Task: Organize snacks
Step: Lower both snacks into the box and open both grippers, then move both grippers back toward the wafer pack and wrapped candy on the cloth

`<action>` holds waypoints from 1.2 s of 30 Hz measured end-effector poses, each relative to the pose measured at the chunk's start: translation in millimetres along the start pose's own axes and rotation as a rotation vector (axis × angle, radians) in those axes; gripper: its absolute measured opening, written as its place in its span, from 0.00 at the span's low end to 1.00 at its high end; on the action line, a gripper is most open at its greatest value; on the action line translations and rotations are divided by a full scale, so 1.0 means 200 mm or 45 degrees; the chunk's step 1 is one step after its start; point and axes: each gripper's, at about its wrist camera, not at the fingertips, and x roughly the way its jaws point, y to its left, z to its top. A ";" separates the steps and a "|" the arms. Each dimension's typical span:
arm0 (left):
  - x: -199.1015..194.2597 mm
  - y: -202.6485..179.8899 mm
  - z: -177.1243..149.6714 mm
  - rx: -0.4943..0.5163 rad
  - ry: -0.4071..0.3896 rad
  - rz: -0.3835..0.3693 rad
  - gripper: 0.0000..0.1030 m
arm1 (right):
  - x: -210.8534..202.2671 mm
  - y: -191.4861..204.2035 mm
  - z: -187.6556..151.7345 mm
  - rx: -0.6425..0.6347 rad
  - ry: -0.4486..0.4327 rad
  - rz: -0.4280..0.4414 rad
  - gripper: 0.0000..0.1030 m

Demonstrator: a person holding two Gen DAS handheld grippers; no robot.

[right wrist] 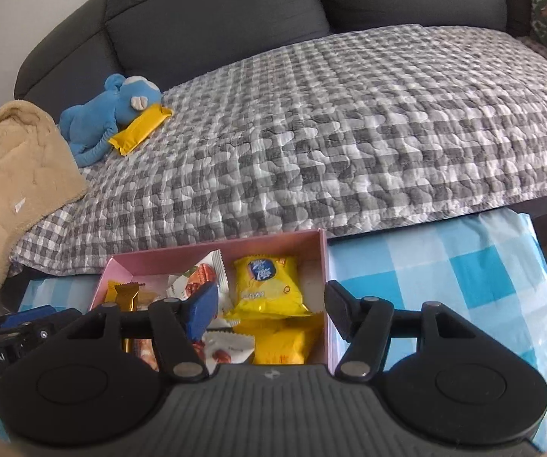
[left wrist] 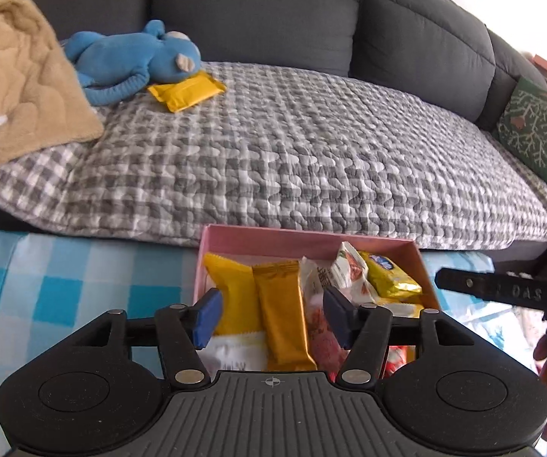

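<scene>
A pink box [left wrist: 311, 240] of snacks is seen on a blue-checked tabletop [left wrist: 83, 278], just in front of a sofa [left wrist: 254, 7] covered by a grey checked quilt [left wrist: 292, 144]. The left hand-held gripper [left wrist: 271, 314] is held part open above the box, over a golden bar [left wrist: 283, 312], with nothing gripped. The right hand-held gripper [right wrist: 271, 312] is likewise part open and empty, over a yellow packet [right wrist: 267, 285] at the box's right end. One more yellow snack [left wrist: 185, 91] is left on the quilt, touching a blue plush toy [left wrist: 132, 57], well apart from the box. A beige blanket [left wrist: 14, 87] lies beside the toy.
</scene>
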 end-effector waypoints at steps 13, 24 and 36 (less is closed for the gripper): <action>-0.33 -0.02 -0.34 -0.005 0.083 0.116 0.78 | -0.20 0.17 -0.28 -0.138 0.171 0.060 0.63; -0.15 0.06 -0.59 -0.040 0.254 0.110 0.78 | -0.05 0.24 -0.50 -0.301 0.328 0.059 0.57; -0.09 -0.01 -0.67 0.035 0.308 0.089 0.78 | -0.06 0.40 -0.65 -0.443 0.377 0.156 0.49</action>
